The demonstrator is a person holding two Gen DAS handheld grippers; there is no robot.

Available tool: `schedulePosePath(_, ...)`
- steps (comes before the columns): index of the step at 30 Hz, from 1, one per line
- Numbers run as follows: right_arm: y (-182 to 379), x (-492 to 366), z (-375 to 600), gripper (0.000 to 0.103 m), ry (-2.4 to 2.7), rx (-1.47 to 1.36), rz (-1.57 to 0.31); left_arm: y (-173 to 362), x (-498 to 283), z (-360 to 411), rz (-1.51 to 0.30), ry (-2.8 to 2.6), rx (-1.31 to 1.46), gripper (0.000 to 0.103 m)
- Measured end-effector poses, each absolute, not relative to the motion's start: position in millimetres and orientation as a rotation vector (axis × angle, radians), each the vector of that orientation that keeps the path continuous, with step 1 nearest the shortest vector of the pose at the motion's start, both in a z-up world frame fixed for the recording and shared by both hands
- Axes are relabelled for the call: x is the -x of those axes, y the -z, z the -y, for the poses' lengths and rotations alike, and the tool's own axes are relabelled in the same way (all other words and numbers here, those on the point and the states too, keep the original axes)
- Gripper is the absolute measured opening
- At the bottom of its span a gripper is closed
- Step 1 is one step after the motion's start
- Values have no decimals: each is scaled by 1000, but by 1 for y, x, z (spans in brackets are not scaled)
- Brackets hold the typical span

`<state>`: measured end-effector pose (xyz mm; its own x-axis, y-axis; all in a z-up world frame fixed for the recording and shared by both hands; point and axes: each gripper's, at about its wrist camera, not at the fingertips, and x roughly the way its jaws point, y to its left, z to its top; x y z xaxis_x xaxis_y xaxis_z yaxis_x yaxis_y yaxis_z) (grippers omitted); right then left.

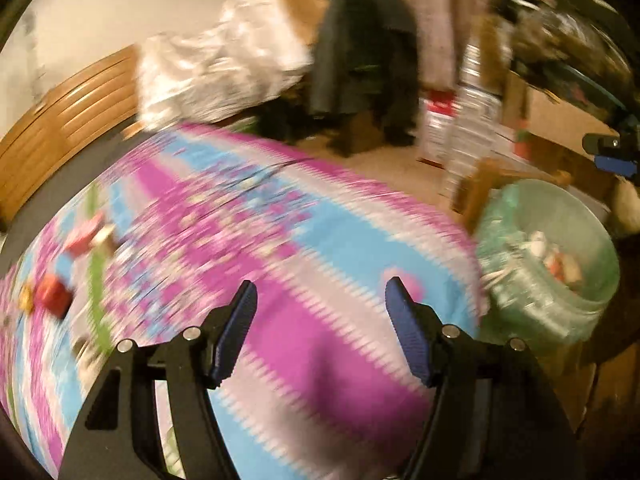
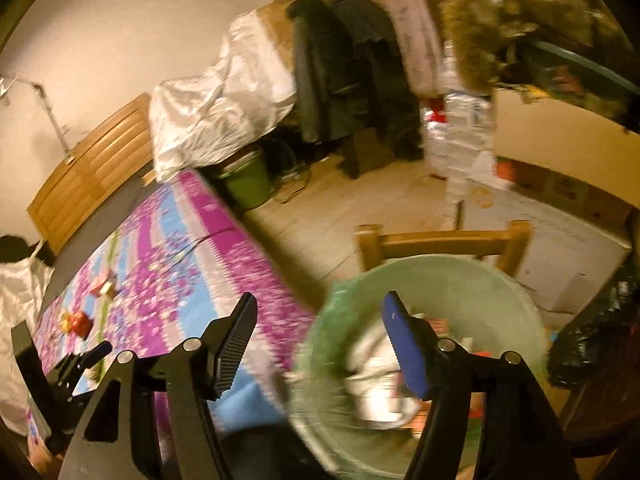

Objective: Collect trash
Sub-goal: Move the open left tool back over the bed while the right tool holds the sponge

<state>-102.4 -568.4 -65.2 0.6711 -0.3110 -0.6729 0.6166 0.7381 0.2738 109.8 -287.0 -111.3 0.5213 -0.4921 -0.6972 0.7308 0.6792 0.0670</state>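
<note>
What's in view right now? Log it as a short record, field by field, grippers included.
surface: bed with a pink, blue and white patterned cover
trash left on cover: small red items near its far end, blurred
bin: green-lined trash bin beside the bed, wrappers already inside
left gripper: open, nothing between the fingers, over the cover
right gripper: open, empty, over the bin's rim
behind bin: wooden chair

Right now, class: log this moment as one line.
left claw: open, empty | right claw: open, over bin | red scraps: on bed
</note>
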Motion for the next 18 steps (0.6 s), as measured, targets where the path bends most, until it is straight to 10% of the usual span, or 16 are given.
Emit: schedulePosePath(18, 88, -201, 347, 78, -4, -180, -798, 129, -184, 84, -729, 263, -163, 78)
